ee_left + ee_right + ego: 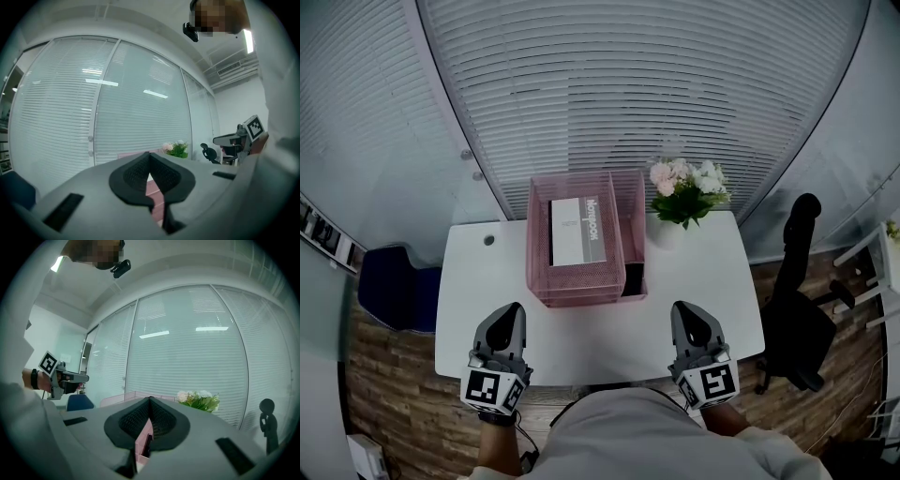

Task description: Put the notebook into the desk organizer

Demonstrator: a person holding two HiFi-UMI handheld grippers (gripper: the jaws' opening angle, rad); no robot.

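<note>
Head view: notebook (575, 232) lies inside organizer (581, 298), long axis running away, ahead of shut, empty left gripper (514, 310) (nearer) and right gripper (682, 308)

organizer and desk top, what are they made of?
Organizer: probably metal wire mesh with a matte pink coating, since the walls are thin and you can see through them. Desk: smooth white top, likely laminate or painted board, with an even colour and no grain.

Notebook (575, 231) lies in the desk organizer (581, 296), flowers (686, 192) to its right.
</note>
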